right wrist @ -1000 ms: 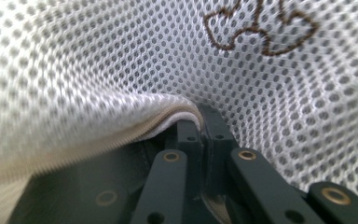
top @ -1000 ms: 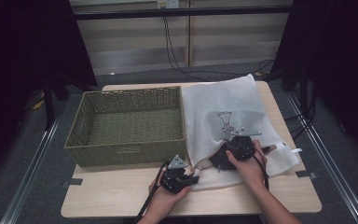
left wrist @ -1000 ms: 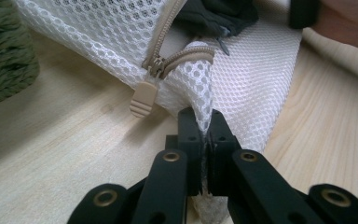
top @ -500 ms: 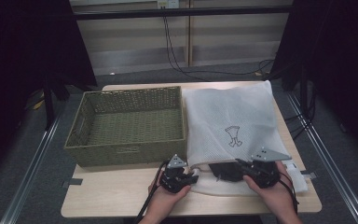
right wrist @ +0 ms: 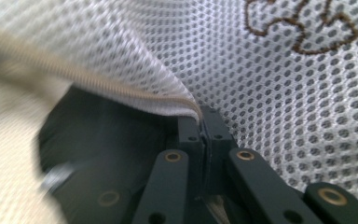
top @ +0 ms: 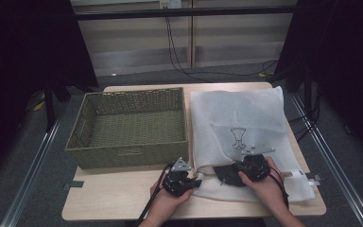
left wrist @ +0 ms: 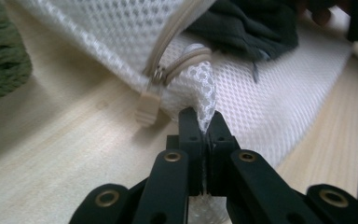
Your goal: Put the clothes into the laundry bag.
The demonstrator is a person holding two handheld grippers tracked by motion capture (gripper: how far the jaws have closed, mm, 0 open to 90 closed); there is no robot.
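A white mesh laundry bag (top: 246, 118) lies flat on the right half of the table, its zipped opening at the front edge. A dark garment (top: 227, 176) sits at that opening, partly under the mesh. My left gripper (top: 194, 182) is at the bag's front left corner. In the left gripper view it (left wrist: 205, 123) is shut on a fold of mesh (left wrist: 205, 88) just beside the beige zipper pull (left wrist: 147, 105). My right gripper (top: 241, 171) rests over the dark garment, and it (right wrist: 204, 119) is shut on the bag's zipper edge (right wrist: 121, 88), with the dark garment (right wrist: 107, 135) below it.
An empty green woven basket (top: 127, 153) stands on the left half of the wooden table (top: 113, 198), close to my left gripper. A brown embroidered figure (top: 237, 137) marks the bag's top. Dark floor and metal rails surround the table.
The bag, rumpled a second ago, now lies spread flat. My right hand came toward the front edge, then shifted a little left. The left hand kept its place.
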